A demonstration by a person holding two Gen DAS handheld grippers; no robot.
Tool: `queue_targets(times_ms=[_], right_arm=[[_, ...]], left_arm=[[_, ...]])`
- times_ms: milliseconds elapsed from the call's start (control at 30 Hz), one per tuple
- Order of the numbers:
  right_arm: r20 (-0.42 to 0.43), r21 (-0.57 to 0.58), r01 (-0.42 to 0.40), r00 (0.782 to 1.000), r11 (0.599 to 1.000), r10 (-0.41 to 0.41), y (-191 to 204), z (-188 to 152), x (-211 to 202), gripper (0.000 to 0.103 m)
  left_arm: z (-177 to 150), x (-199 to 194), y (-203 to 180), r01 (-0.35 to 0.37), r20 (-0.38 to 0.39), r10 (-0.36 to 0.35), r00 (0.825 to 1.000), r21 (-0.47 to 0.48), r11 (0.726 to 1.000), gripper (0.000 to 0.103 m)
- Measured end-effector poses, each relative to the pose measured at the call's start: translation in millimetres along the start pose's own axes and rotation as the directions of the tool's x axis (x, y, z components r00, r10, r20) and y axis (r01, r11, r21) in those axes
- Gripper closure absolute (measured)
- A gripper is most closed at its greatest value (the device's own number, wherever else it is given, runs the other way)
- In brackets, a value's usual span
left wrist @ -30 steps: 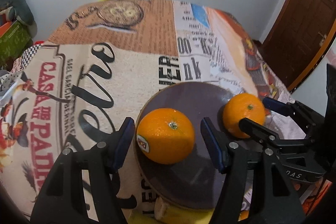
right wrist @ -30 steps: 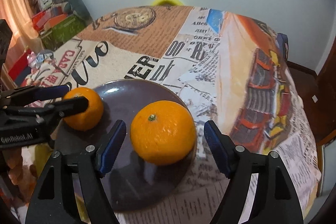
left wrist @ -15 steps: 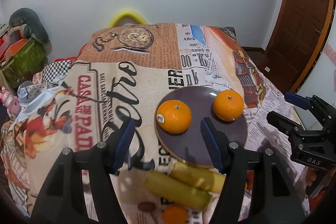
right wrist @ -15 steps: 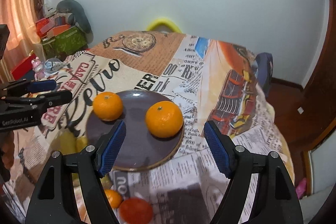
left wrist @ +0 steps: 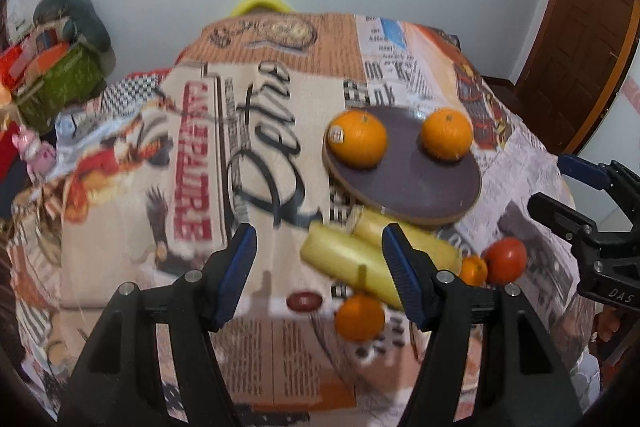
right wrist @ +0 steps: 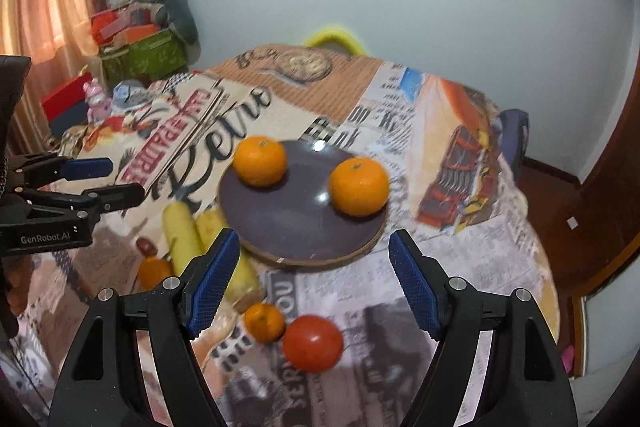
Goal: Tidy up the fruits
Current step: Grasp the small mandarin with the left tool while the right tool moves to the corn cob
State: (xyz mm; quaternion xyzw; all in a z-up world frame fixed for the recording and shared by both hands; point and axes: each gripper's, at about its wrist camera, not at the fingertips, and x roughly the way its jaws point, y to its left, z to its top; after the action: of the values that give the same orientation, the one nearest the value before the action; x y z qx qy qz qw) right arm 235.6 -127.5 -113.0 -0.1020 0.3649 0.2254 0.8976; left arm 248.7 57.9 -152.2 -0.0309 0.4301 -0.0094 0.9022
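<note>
I read both tools as spread wide and empty. Left tool [left wrist: 318, 273] hangs above the worktop [left wrist: 120, 187]; the dark plate [left wrist: 404, 183] lies ahead of it and to its right, carrying two oranges [left wrist: 357, 138] set apart. Two yellow fruits [left wrist: 348, 259] lie just beyond its right finger, partly hidden behind it. Right tool [right wrist: 314, 281] hovers short of the plate's near rim; a tomato [right wrist: 313, 343] touching a small orange [right wrist: 264, 321] lies between its fingers, nearer me. Motion blur softens the near fruit.
</note>
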Motion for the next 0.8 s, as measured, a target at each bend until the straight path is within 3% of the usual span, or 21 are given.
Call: queue_targets(times_ms=[200,400,800], right_arm=[[-0.067,-0.032,-0.05,0.997,0.998,0.048,19,-19,21,0.03],[-0.144,-0.071,-0.097,0.986,0.993,0.086,33,-33,45,0.049],[-0.193,-0.05,-0.167,0.969,0.985,0.154,33,-37,70,0.056]], left_arm=[[-32,17,2,0.033,-0.059,-0.035,0.998,-0.047,0.998,0.039],[-49,33,-3,0.062,-0.102,-0.068,0.992,-0.055,0.997,0.049],[-55,37,-16,0.125,-0.106,-0.129,0.986,-0.041,0.991,0.049]])
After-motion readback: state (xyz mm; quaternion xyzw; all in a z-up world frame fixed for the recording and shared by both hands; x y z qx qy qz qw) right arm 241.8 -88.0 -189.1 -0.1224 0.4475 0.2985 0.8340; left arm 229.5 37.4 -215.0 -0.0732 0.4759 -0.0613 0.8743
